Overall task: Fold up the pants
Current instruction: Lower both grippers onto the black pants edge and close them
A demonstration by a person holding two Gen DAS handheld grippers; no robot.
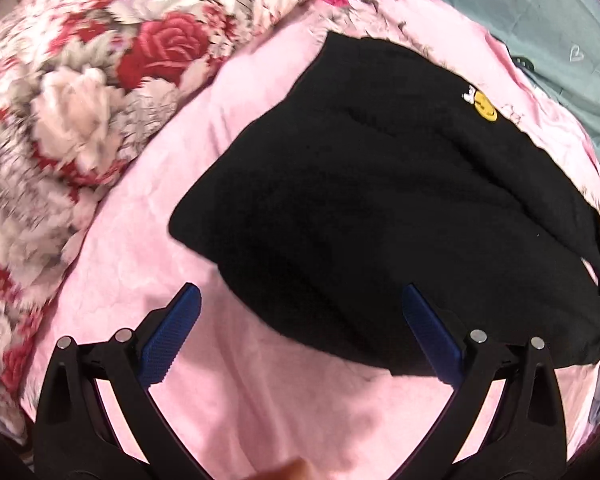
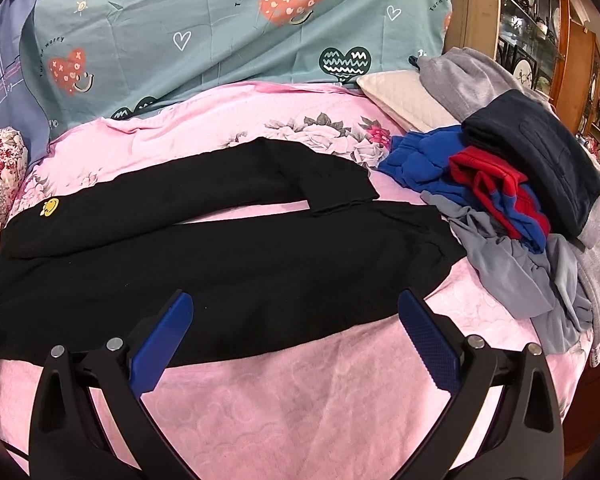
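Observation:
Black pants [image 2: 228, 256] with a small yellow smiley patch [image 2: 50, 206] lie spread on the pink bedsheet [image 2: 300, 392], waist to the left, two legs reaching right, the far leg's end folded back. In the left wrist view the pants [image 1: 380, 208] fill the middle, patch [image 1: 484, 108] at the far side. My left gripper [image 1: 300, 304] is open and empty, hovering over the near waist edge. My right gripper [image 2: 296, 312] is open and empty, just above the near leg's front edge.
A pile of clothes [image 2: 512, 184], blue, red, navy and grey, lies right of the pants. A floral quilt [image 1: 80, 100] is bunched at the left. A teal heart-print pillow [image 2: 240, 28] lies behind. A wooden cabinet [image 2: 540, 28] stands at the far right.

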